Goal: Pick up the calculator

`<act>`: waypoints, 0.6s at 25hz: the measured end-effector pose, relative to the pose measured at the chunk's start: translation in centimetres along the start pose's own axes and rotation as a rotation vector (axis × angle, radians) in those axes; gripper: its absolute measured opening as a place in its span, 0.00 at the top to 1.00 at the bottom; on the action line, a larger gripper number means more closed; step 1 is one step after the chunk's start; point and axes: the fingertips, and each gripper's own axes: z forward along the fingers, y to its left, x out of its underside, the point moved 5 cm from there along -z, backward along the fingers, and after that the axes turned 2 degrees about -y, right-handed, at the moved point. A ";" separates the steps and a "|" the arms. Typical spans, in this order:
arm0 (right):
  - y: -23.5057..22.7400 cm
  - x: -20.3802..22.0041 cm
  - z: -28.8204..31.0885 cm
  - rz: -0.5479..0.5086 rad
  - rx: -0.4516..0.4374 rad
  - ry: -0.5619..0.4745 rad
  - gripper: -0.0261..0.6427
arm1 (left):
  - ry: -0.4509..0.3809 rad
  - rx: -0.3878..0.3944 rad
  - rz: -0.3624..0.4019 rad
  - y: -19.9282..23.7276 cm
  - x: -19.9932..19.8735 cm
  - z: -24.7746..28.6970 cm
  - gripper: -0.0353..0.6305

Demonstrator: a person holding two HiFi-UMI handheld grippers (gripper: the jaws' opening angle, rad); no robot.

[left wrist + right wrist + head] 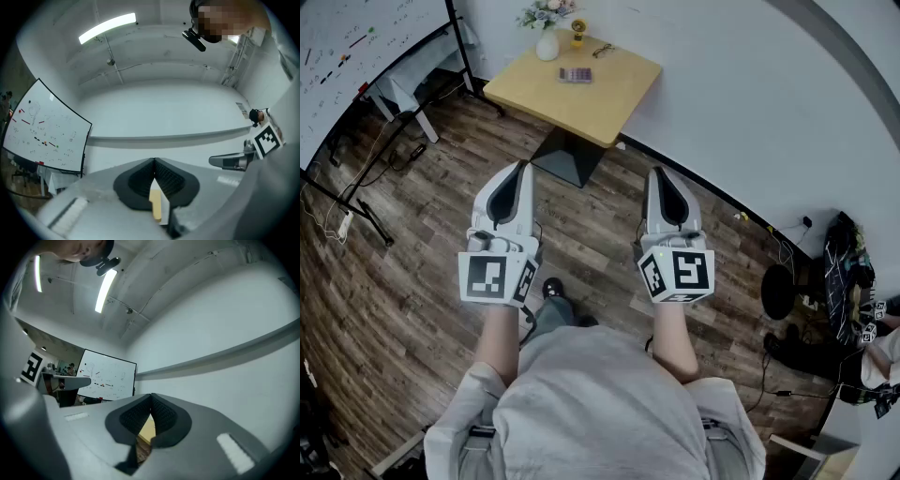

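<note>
The calculator (575,75) is a small dark pad lying on a square wooden table (609,98) at the top of the head view, well ahead of both grippers. My left gripper (522,167) and my right gripper (656,172) are held side by side above the wooden floor, short of the table, both shut with nothing between the jaws. In the left gripper view my left gripper (154,160) points at a white wall with its tips touching. The right gripper view shows my right gripper (151,395) also closed, a sliver of the table (147,431) visible under the jaws.
On the table's far edge stand a white vase of flowers (547,39), a small yellow object (577,32) and glasses (603,50). A whiteboard (356,52) on a stand is at the left. Bags and cables (848,281) lie at the right by the white wall.
</note>
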 end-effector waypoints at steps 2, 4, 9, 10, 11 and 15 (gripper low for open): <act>0.3 -0.1 -0.2 -0.001 0.000 -0.003 0.96 | -0.002 0.001 0.001 0.0 -0.1 -0.3 0.94; 0.5 -0.2 -0.3 -0.005 -0.001 -0.006 0.96 | -0.003 0.002 0.003 0.1 -0.2 -0.5 0.94; 0.7 -0.5 0.2 -0.009 -0.002 -0.008 0.96 | -0.005 0.005 0.004 0.4 -0.4 -0.1 0.94; 0.6 -0.5 0.3 -0.011 -0.002 -0.009 0.96 | -0.005 0.007 0.003 0.4 -0.4 0.1 0.94; 0.6 -0.4 0.5 -0.013 -0.002 -0.010 0.96 | -0.006 0.009 0.003 0.5 -0.3 0.3 0.94; 0.6 -0.2 1.6 -0.016 0.000 -0.009 0.96 | -0.007 0.013 0.002 1.3 -0.1 1.2 0.94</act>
